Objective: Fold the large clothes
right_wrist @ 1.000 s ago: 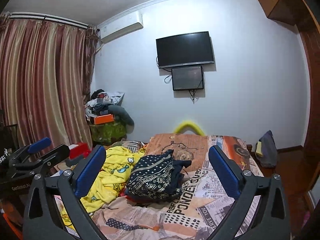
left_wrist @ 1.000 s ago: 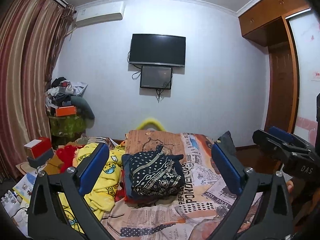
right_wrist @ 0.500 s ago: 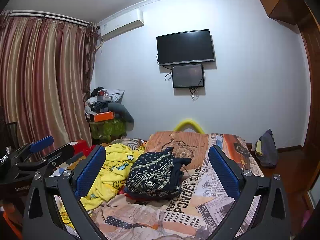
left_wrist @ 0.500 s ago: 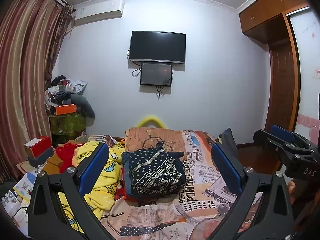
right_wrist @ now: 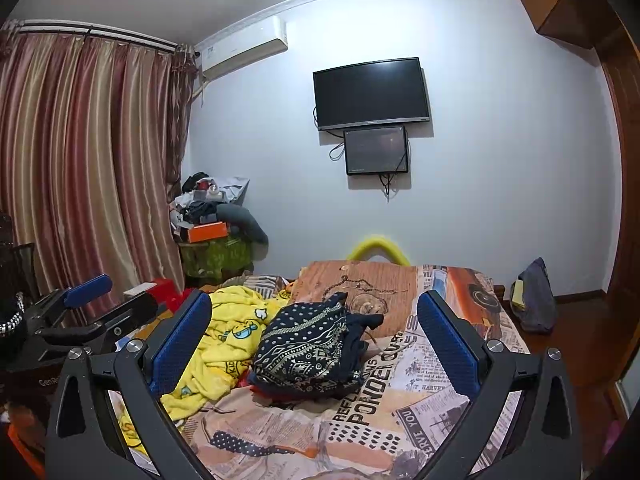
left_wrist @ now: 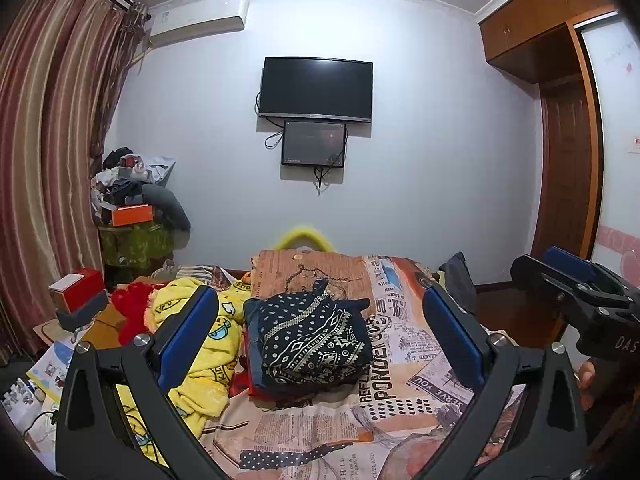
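Note:
A folded dark navy garment with a white pattern (left_wrist: 316, 340) (right_wrist: 308, 344) tops a small stack of clothes in the middle of the bed (left_wrist: 404, 364) (right_wrist: 400, 396). A crumpled yellow cartoon-print garment (left_wrist: 204, 360) (right_wrist: 224, 340) lies to its left. My left gripper (left_wrist: 320, 340) is open, held above the near end of the bed, with nothing between its blue pads. My right gripper (right_wrist: 316, 344) is open and empty too. Each gripper shows at the edge of the other's view: the right gripper (left_wrist: 576, 292) and the left gripper (right_wrist: 92, 312).
Striped curtains (right_wrist: 88, 168) hang on the left. A cluttered side table (left_wrist: 132, 216) stands in the far left corner. A red box (left_wrist: 76, 288) sits beside the bed. A TV (left_wrist: 316, 90) hangs on the far wall. A wooden wardrobe (left_wrist: 560, 120) stands on the right.
Both views have tilted down slightly, so the room sits higher in frame. The clothes have not moved and both grippers stay open.

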`<state>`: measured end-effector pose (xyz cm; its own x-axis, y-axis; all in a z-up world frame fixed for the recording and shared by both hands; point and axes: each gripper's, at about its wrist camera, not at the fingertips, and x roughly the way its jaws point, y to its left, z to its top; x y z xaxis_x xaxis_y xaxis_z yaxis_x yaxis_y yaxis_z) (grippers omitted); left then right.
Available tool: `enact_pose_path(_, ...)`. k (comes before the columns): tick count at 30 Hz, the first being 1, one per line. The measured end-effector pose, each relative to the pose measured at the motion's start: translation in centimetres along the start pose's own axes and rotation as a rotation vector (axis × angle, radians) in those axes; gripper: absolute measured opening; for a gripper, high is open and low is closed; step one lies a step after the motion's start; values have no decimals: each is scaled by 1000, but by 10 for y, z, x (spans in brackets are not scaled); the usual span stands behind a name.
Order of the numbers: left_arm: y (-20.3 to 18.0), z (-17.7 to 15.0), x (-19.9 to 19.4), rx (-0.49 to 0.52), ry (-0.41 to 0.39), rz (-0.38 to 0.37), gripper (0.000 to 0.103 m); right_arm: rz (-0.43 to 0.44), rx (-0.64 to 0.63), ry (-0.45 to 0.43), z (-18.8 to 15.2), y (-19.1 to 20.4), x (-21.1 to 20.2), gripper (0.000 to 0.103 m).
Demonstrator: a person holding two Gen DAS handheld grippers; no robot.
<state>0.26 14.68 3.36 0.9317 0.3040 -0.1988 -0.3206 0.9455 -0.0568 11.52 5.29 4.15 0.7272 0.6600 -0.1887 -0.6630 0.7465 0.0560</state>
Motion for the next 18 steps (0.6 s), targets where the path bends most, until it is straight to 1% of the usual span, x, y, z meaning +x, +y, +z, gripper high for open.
enact_pose_path(11, 2, -1, 3, 6, 4, -12, 103, 1, -5, 1, 0, 2, 1, 102)
enact_pose_path(18, 5, -1, 6, -4, 14, -38, 103, -1, -3, -1, 0, 1, 1, 102)
